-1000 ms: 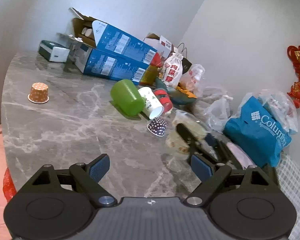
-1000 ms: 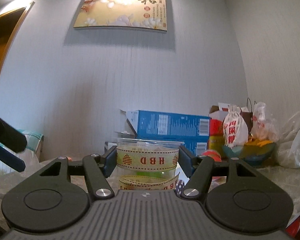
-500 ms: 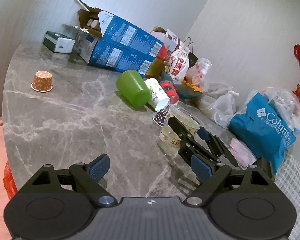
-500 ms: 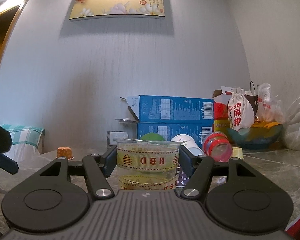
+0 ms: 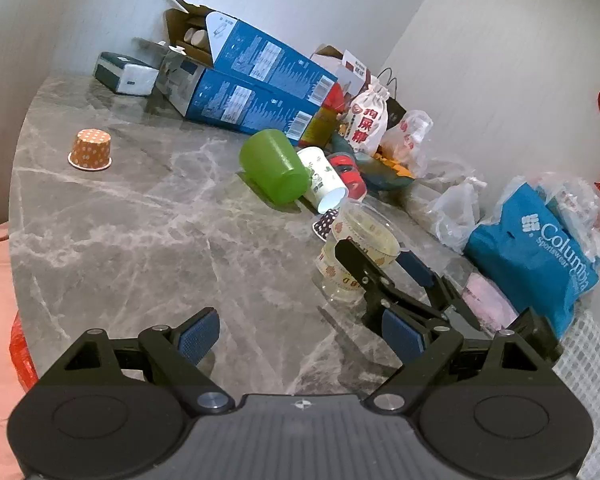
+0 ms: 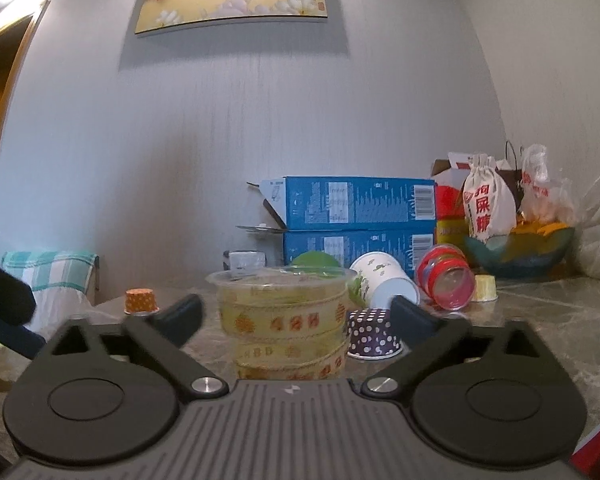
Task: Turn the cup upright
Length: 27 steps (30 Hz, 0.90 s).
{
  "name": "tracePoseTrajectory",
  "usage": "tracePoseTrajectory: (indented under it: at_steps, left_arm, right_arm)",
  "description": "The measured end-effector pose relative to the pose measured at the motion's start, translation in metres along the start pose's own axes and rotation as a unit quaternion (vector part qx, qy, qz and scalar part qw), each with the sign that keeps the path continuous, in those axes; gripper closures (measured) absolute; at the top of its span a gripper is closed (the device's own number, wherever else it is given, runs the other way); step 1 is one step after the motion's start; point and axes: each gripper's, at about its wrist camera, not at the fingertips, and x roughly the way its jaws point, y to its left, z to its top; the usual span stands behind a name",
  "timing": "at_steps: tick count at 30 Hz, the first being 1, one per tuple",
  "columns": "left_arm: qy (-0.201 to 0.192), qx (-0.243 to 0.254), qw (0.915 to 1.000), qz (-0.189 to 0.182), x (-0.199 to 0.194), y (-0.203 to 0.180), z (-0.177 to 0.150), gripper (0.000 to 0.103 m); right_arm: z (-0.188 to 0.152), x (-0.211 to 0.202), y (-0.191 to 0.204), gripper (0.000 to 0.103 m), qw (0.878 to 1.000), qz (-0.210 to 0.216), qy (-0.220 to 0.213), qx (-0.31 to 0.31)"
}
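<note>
The clear plastic cup [image 6: 284,320], wrapped in yellow ribbon bands with red print, stands upright on the grey marble table [image 5: 140,240], mouth up, at centre of the right wrist view and right of centre in the left wrist view. The right gripper [image 6: 296,320] has its jaws spread wide on either side of the cup, with a gap visible between each finger and the cup wall. The left gripper [image 5: 300,334] hovers over bare table at the bottom of its frame, jaws wide and holding nothing. Just beside the clear cup sits a small purple polka-dot cup [image 6: 374,336], mouth down. Behind them a green cup [image 5: 274,166], a white paper cup [image 5: 324,184] and a red container [image 6: 446,282] lie on their sides. An orange dotted cup [image 5: 90,149] stands mouth down at the left, well apart. Two blue boxes [image 5: 256,88] are stacked at the back.
</note>
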Motion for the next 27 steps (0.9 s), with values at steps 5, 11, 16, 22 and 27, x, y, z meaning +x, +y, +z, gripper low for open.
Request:
tracePoseTrajectory:
  at_steps: [5,11,16,22,27]
  left_arm:
    - [-0.019,0.017,0.9994,0.023,0.000,-0.005,-0.002,0.006]
    - [-0.065,0.102,0.9894,0.081,-0.011,-0.032,0.009,0.000]
    - [-0.084,0.162,0.9748,0.129,-0.021,-0.070,0.027,0.000]
    - [-0.067,0.144,0.9802,0.118,-0.038,-0.090,0.047,0.000]
    - [-0.050,0.134,0.9820,0.123,-0.042,-0.099,0.050,0.000]
  right_arm:
    - [0.008,-0.009,-0.002,0.001,0.999,-0.005,0.022,0.025]
    - [0.055,-0.050,-0.014,0.001,0.993,-0.013,0.091,0.072]
    - [0.111,-0.061,-0.022,0.001,0.982,-0.052,0.173,0.052]
    - [0.147,-0.077,-0.018,0.001,0.973,-0.057,0.221,0.045]
    - [0.151,-0.080,-0.018,0.001,0.972,-0.054,0.226,0.044]
